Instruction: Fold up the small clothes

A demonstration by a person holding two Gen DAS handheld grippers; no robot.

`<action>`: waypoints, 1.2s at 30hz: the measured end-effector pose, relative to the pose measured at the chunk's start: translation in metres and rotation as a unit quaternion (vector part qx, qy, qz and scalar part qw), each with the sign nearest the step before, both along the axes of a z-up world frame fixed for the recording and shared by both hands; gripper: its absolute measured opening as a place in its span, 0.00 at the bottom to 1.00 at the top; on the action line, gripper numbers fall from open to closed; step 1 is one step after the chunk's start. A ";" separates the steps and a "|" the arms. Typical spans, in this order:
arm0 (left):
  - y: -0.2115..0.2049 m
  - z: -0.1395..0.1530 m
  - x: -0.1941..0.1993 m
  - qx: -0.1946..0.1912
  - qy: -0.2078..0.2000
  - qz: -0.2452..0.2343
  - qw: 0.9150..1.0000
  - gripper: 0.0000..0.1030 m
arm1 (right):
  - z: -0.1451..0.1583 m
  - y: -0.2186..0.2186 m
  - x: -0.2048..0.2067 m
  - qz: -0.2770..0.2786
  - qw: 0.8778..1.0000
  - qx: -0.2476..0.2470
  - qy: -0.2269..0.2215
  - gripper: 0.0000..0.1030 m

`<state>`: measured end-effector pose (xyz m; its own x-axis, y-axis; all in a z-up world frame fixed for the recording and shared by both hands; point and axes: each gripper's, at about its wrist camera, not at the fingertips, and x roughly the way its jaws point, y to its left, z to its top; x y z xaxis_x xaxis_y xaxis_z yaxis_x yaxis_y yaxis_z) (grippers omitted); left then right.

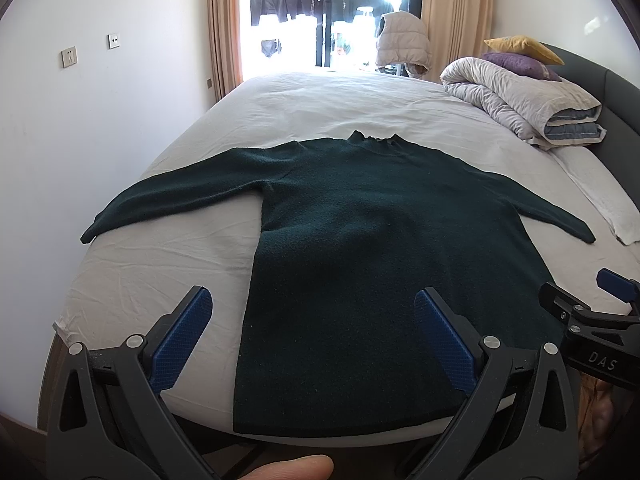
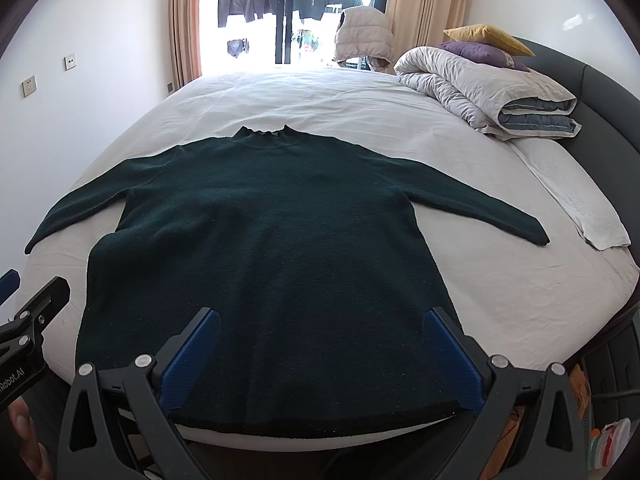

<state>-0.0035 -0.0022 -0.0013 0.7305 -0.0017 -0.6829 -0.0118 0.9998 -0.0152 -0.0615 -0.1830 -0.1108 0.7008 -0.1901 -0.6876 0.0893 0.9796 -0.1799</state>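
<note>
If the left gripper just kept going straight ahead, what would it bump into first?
Most likely the dark green sweater spread flat on the bed. The left gripper, jaws open, points along the sweater's left edge, though its height above the fabric is unclear.

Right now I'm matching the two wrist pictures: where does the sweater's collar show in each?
Left wrist view: the collar sits right of centre, upper middle.
Right wrist view: the collar sits left of centre, upper middle.
Shared landmark: the rolled duvet at the upper right of the bed in both.
</note>
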 end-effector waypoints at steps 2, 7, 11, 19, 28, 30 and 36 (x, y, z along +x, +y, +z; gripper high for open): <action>0.000 0.000 0.000 0.000 0.000 0.000 1.000 1.00 | -0.001 0.000 0.000 0.000 1.000 0.001 0.000 1.00; 0.000 0.000 0.000 0.000 0.000 0.000 1.000 1.00 | -0.001 0.001 0.000 0.000 1.000 0.000 0.001 1.00; 0.002 -0.002 0.000 -0.003 0.001 0.001 1.000 1.00 | -0.003 0.003 0.000 0.000 1.000 0.001 0.002 1.00; 0.002 -0.003 0.001 -0.003 0.001 0.002 1.000 1.00 | -0.003 0.003 0.000 0.000 1.000 0.002 0.004 1.00; 0.003 -0.006 0.001 -0.007 0.003 0.003 1.000 1.00 | -0.004 0.003 0.002 0.001 1.000 0.003 0.007 1.00; 0.003 -0.006 0.001 -0.007 0.003 0.003 1.000 1.00 | -0.005 0.004 0.003 0.001 1.000 0.002 0.009 1.00; 0.004 -0.008 0.001 -0.005 0.005 0.007 1.000 1.00 | -0.008 0.007 0.004 0.002 1.000 0.001 0.015 1.00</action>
<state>-0.0027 0.0021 -0.0088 0.7232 0.0013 -0.6906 -0.0264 0.9993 -0.0257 -0.0573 -0.1761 -0.1190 0.6805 -0.1853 -0.7089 0.0800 0.9805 -0.1796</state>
